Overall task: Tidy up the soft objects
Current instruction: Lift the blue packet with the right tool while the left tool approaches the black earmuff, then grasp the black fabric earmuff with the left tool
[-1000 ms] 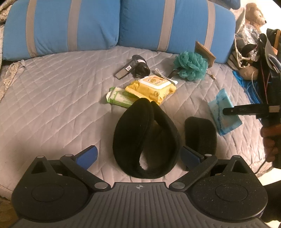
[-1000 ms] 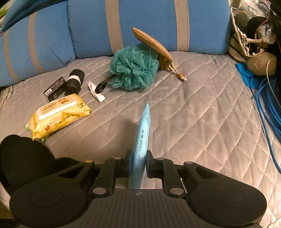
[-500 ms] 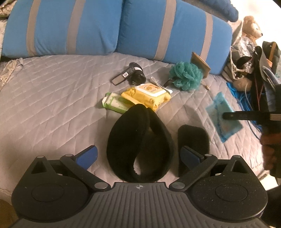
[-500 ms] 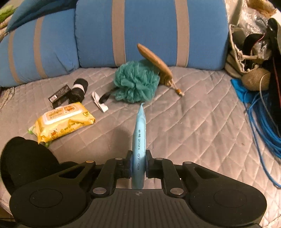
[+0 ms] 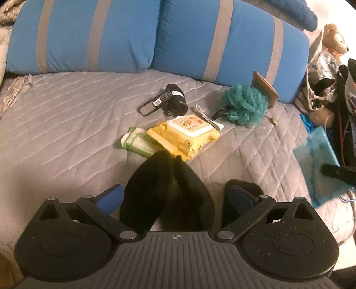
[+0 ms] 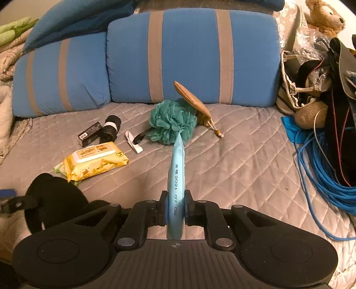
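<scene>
You have two blue pillows [image 6: 191, 57] [image 6: 60, 75] with grey stripes at the back of one grey quilt [image 6: 244, 160]. On it you can count one teal bath puff [image 6: 171, 124], one tan pouch [image 6: 193, 100], one yellow wipes pack [image 6: 95, 161], one green wipes pack [image 5: 138, 143] tucked under it, one black roll [image 5: 176, 103] and one small black box [image 5: 153, 104]. There are two black fuzzy pieces: one big ring-shaped one [image 5: 166, 193] and one smaller pad [image 5: 242, 189]. You have one light blue packet [image 6: 176, 177], one blue cable coil [image 6: 324, 177] and one teddy bear [image 6: 322, 16].
</scene>
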### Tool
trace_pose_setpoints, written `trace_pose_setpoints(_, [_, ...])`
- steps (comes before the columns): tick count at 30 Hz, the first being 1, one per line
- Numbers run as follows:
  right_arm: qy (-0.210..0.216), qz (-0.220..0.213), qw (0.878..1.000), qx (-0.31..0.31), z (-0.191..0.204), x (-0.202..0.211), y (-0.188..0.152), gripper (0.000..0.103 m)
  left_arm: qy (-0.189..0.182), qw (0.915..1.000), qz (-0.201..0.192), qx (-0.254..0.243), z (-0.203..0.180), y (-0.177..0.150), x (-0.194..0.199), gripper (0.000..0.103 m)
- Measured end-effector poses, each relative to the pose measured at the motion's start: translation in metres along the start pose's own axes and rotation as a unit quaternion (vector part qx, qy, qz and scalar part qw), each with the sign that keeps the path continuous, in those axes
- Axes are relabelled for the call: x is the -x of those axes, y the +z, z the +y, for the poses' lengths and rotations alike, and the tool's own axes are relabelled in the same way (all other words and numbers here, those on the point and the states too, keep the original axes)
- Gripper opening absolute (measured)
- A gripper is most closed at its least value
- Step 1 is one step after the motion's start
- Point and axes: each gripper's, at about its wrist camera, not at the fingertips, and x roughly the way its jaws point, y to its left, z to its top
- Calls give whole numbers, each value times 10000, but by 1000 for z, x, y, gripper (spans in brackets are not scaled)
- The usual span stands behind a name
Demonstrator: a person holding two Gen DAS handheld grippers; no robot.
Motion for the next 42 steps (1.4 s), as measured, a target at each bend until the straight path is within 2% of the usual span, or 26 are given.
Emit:
trace_pose_setpoints(1, [22, -8, 10000, 8, -1, 3, -1, 15, 22, 10000, -21, -25, -4, 2, -3, 102])
trace_pose_setpoints(4, [50, -47, 10000, 22, -3, 14, -6, 15, 173, 9997, -42, -177, -15, 7, -12, 88])
trace_pose_setpoints(9, [181, -42, 9998, -55, -8, 25, -12, 16, 517, 9979, 344, -209, -18, 5, -31, 74])
trace_pose_setpoints(11, [218, -47, 9997, -72, -9, 28, -13, 16, 552, 9974, 379, -249, -17, 2, -34, 55])
trace_pose_setpoints(12, [239, -49, 9997, -70, -9, 29, -13, 16, 541, 9974, 393, -270, -16, 1, -34, 52])
trace_pose_setpoints(13, [255, -48, 9996, -70, -10, 30, -14, 16, 528, 9974, 404, -278, -16, 1, -34, 45])
trace_pose_setpoints(17, [327, -45, 9994, -108, -10, 33, -13, 16, 517, 9970, 460, -355, -16, -1, -34, 33])
trace_pose_setpoints(23, [423, -65, 9991, -56, -6, 37, -15, 16, 459, 9978, 444, -167, -10, 2, -25, 28])
trace_pose_setpoints(32, [452, -39, 9990, -41, -1, 40, -19, 16, 504, 9984, 53, -246, -7, 0, -6, 27])
trace_pose_setpoints(37, [428, -121, 9990, -66, 3, 48, -21, 16, 421, 9975, -332, -451, -6, -1, 20, 27])
trace_pose_setpoints(42, [560, -126, 9983, -24, 10, 55, -28, 16, 161, 9981, -455, -387, 4, -11, 42, 27])
